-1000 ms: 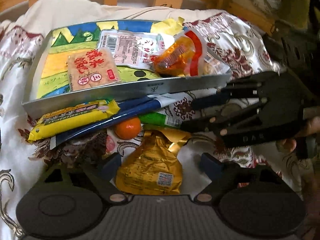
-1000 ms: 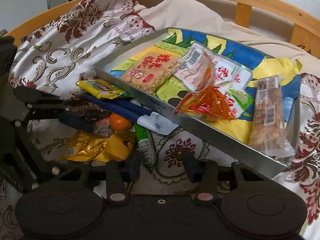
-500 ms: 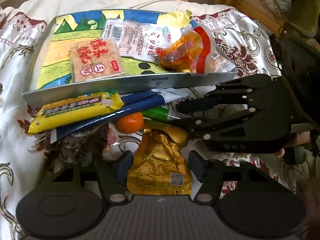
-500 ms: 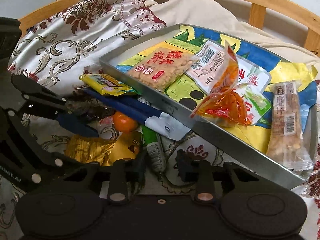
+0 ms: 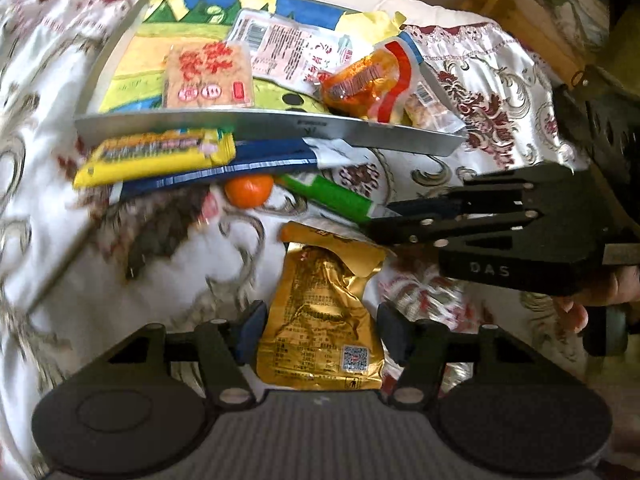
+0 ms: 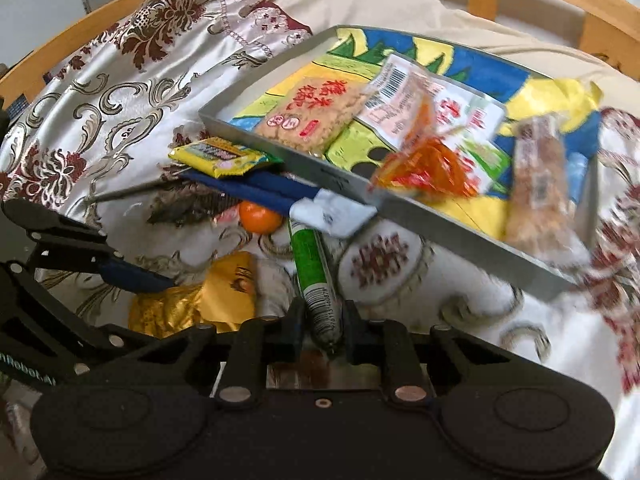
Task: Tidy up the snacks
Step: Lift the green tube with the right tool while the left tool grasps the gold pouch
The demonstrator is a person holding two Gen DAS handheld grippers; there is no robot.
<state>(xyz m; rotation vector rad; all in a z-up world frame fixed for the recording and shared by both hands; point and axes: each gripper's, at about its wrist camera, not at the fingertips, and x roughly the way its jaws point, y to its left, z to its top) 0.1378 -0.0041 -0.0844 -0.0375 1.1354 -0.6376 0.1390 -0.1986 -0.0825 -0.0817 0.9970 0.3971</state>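
Between right tongs [image 6: 322,330], green tube [image 6: 316,280], jaws closing.

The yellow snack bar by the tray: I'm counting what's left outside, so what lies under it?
Under the yellow snack bar lies a dark blue packet, its white end poking out. An orange sits partly beneath that. Anything else underneath is covered.

Just ahead of your right gripper's fingers [image 6: 298,322], the green tube-shaped snack stick [image 6: 310,256] carries a barcode with digits too small to read surely. Beside your left gripper, the other black gripper body [image 5: 508,248] reads "DAS". The beige rice-cracker packet [image 6: 316,112] shows red Chinese characters.
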